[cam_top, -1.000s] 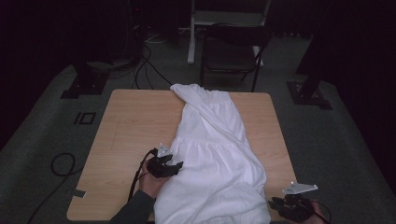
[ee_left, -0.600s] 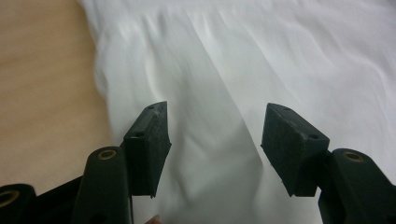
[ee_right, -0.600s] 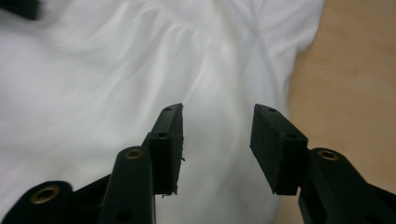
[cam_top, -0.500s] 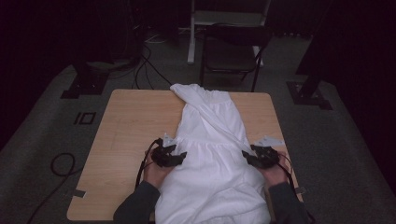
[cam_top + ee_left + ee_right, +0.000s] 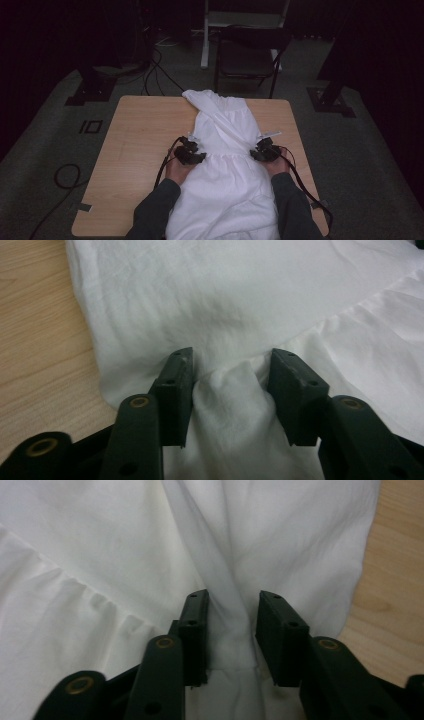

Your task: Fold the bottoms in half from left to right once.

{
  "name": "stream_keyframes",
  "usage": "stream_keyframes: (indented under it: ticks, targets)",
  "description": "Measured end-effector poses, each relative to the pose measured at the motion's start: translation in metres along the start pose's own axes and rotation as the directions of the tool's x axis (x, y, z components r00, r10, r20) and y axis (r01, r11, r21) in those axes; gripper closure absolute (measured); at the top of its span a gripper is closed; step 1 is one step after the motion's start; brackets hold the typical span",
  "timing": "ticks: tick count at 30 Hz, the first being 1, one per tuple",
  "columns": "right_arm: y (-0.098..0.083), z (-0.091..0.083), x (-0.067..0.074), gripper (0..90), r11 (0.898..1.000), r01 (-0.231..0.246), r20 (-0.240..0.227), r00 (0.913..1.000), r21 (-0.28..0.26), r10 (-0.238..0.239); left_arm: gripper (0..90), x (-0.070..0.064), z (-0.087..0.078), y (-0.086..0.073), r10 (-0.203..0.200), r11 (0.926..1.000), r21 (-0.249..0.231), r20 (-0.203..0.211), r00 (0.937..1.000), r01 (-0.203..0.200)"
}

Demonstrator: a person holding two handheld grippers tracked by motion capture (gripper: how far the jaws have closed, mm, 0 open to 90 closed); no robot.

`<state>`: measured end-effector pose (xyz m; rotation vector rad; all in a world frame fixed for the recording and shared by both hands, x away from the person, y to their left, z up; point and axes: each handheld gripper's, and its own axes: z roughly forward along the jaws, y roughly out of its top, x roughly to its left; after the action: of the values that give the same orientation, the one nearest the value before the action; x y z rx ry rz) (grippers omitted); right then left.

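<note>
White cloth garment (image 5: pixel 227 165) lies lengthwise down the middle of the wooden desk (image 5: pixel 135 135), from the upper centre of the high view to its bottom edge, a gathered seam crossing it at mid-frame.

Left of centre in the high view: left gripper (image 5: pixel 192 154) sits at the garment's left edge on the seam line. In the left gripper view its jaws have just been closing; they stand about half open, with a raised fold of the cloth (image 5: pixel 230 390) bunched between them. Cloth touches the left jaw; a firm pinch cannot be told.

Right of centre: right gripper (image 5: pixel 261 151) sits at the garment's right edge, level with the left. Its jaws have also just been closing, and stand part open astride a ridge of cloth (image 5: pixel 230 630); pressing not confirmed.

Sleeved forearms enter from the bottom of the frame.
</note>
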<state>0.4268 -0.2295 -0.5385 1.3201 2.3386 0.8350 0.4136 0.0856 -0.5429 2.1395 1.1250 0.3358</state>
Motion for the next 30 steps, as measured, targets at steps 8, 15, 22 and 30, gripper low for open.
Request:
stream_keyframes:
  ticks: [8, 15, 22, 30]
  targets:
    - [-0.025, -0.014, 0.013, 72.3, 0.997, -0.060, -0.052, 0.9970, -0.043, 0.057, 58.8, -0.011, -0.020, -0.030, 0.002, 0.9991, -0.041, 0.019, 0.9998, -0.001]
    - [-0.058, -0.037, 0.036, 72.2, 0.997, -0.058, -0.116, 0.9919, -0.052, 0.052, 58.8, -0.029, -0.047, -0.063, 0.019, 0.9990, -0.041, 0.033, 0.9993, -0.018]
    - [-0.086, -0.063, 0.056, 67.9, 0.999, -0.045, -0.190, 0.9809, -0.008, 0.043, 58.6, -0.051, -0.072, -0.091, 0.047, 0.9988, -0.017, 0.081, 0.9956, -0.045]
    - [-0.045, -0.070, 0.064, 51.8, 0.996, 0.024, -0.205, 0.9779, -0.091, -0.042, 47.8, -0.042, -0.085, -0.075, 0.031, 0.9928, -0.118, 0.102, 0.9943, -0.019]
